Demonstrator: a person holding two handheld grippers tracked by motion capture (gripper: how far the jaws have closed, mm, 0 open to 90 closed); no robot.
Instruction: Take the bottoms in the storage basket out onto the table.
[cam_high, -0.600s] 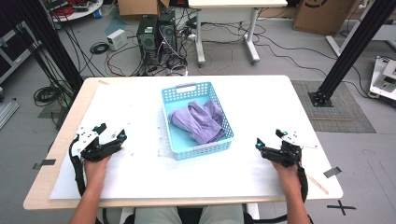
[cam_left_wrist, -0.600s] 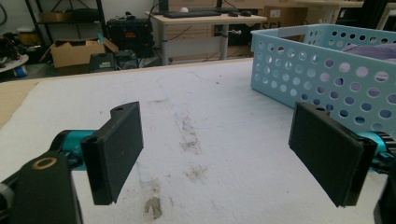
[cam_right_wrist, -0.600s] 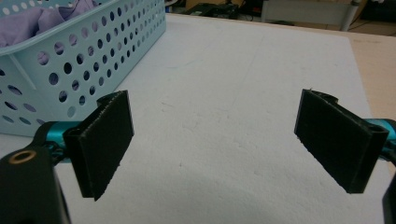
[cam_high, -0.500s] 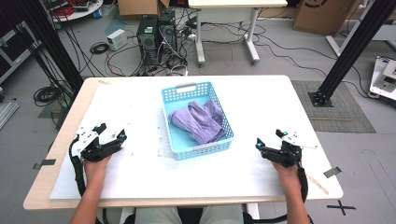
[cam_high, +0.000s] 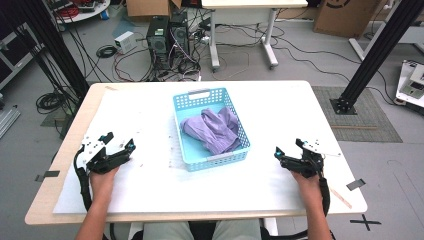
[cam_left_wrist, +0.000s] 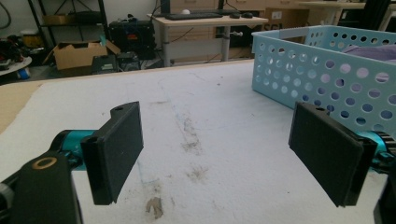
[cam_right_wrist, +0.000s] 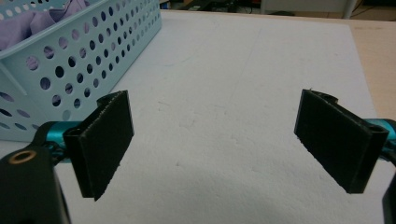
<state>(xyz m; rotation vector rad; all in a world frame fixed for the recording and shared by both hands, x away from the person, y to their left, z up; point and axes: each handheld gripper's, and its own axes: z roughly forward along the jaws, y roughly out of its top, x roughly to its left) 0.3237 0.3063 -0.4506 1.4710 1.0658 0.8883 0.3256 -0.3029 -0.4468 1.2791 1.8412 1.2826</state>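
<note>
Nothing has changed against the high views from half a second back: both hands, both tongs and the basket sit in the same spots. My read is that work hasn't started, or the person is paused at a rest pose, with the reach still to come.

Left tongs (cam_high: 131, 145) rest low at the left side of the worktop (cam_high: 280, 115), jaws wide apart, nothing between them. In the left gripper view only the bare worktop surface lies past the flat black pads (cam_left_wrist: 119, 149). Right tongs (cam_high: 278, 152) sit at the right side, jaws also spread, empty. Both are well apart from the basket.

Basket (cam_high: 210, 162) is in the middle of the worktop, between the two hands and a bit farther from the person. It's light blue hard plastic, rectangular, walls punched with rows of round holes, a slot handle at the far end. Inside lies a purple cloth (cam_high: 212, 129), soft and crumpled into folds, heaped toward the right half; part of the basket floor shows bare on the left. Looks like thin fabric, limp, so it'll likely drape when lifted.

Worktop is covered with a white matte sheet, slightly rough, with grey smudges and a faint bluish line near the left tongs; pale wood edge shows around it. Tongs bodies are black with teal metal parts behind the pads.
</note>
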